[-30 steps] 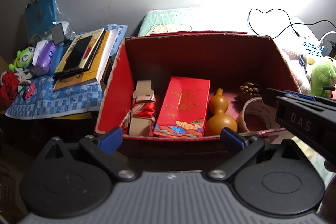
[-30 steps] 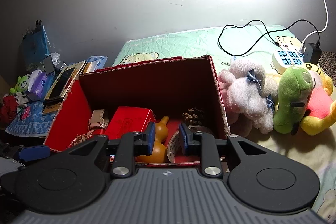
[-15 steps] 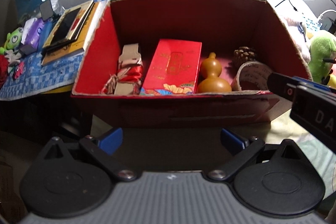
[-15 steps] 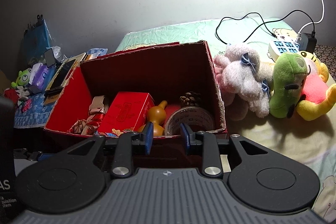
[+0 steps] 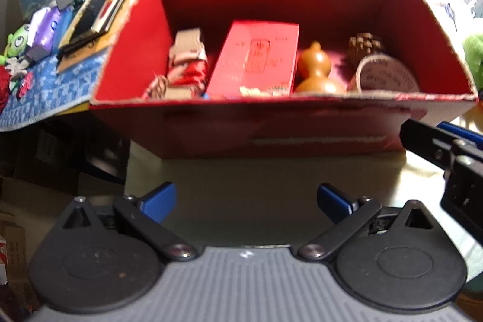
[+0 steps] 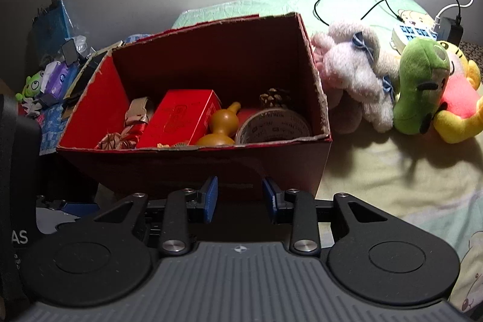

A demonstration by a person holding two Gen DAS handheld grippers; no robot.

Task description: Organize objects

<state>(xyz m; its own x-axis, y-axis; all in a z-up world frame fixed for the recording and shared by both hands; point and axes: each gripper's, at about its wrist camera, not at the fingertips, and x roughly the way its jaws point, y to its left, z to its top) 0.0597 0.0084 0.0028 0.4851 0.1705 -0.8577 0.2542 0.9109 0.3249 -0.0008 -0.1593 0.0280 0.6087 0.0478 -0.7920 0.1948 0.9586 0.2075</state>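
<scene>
A red cardboard box [image 5: 271, 122] [image 6: 193, 162] stands on the bed. It holds a red packet [image 5: 256, 59] [image 6: 181, 118], a brown gourd [image 5: 317, 71] [image 6: 222, 125], a pine cone [image 5: 363, 46] [image 6: 274, 97], a roll of tape [image 5: 386, 77] [image 6: 273, 127] and a ribboned bundle [image 5: 185, 65] [image 6: 132, 122]. My left gripper [image 5: 246, 198] is wide open and empty, in front of the box. My right gripper [image 6: 240, 195] is partly open and empty, close to the box's front wall; it also shows in the left wrist view [image 5: 446, 147].
Plush toys lie right of the box: a white one [image 6: 356, 71], a green one [image 6: 419, 86] and a yellow-pink one [image 6: 459, 107]. A power strip with cables [image 6: 413, 35] is behind them. Books [image 5: 93, 20] and small items sit on a blue cloth [image 5: 45, 86] to the left.
Both grippers have pulled back from the box, so it sits farther away in both views. The right gripper's fingers have spread a little. The left stays wide open.
</scene>
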